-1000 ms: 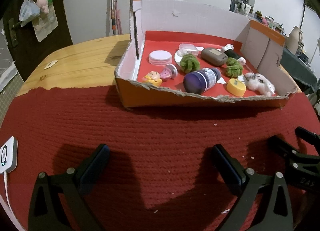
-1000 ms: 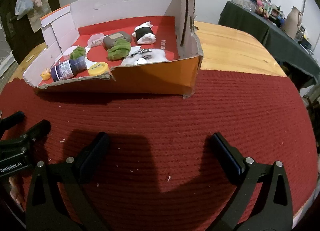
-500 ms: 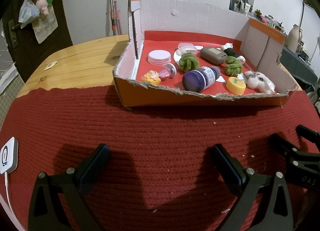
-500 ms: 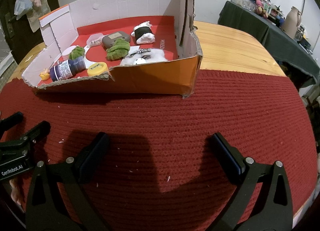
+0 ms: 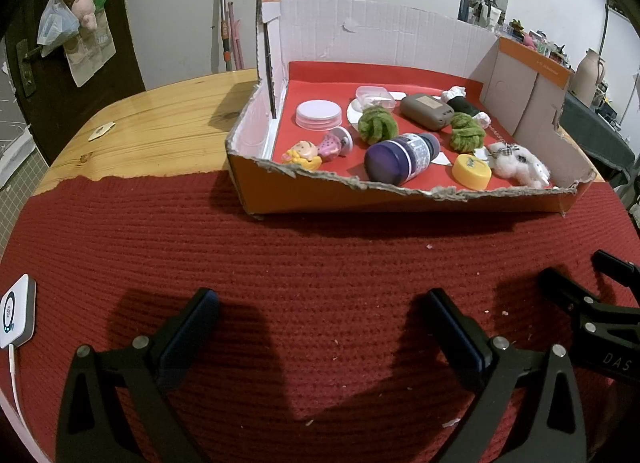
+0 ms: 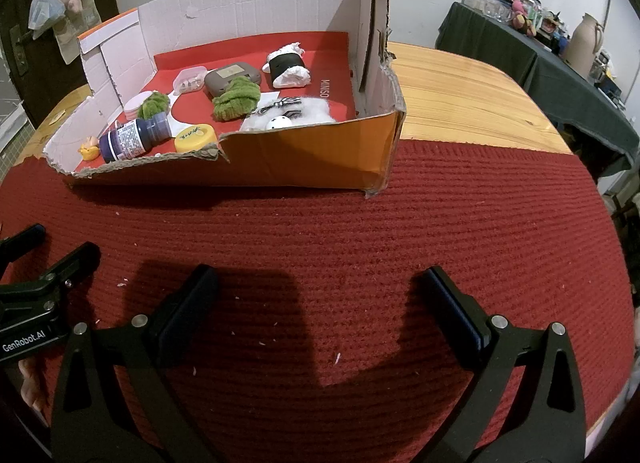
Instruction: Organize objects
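Observation:
A torn orange cardboard box (image 5: 360, 199) (image 6: 304, 151) with a red floor sits on the red mat. Inside lie a purple bottle (image 5: 400, 158) (image 6: 134, 137) on its side, a yellow lid (image 5: 471, 171) (image 6: 195, 137), two green fuzzy balls (image 5: 376, 125) (image 6: 236, 97), a grey case (image 5: 426, 111) (image 6: 232, 77), a white fluffy toy (image 5: 518, 165), a round white tin (image 5: 319, 114) and small pink and yellow figures (image 5: 316, 149). My left gripper (image 5: 320, 315) and right gripper (image 6: 318, 291) both stand open over the bare mat, well short of the box, holding nothing.
The red knitted mat (image 5: 320, 263) covers the near half of a round wooden table (image 5: 160, 119) (image 6: 460, 103). A white device with a cable (image 5: 14, 311) lies at the mat's left edge. The right gripper's fingers (image 5: 592, 303) show at the left view's right side. A dark-draped table (image 6: 540, 59) stands beyond.
Both grippers have crept slightly; the box sits a touch nearer and more centred in both views. Neither gripper's opening has changed.

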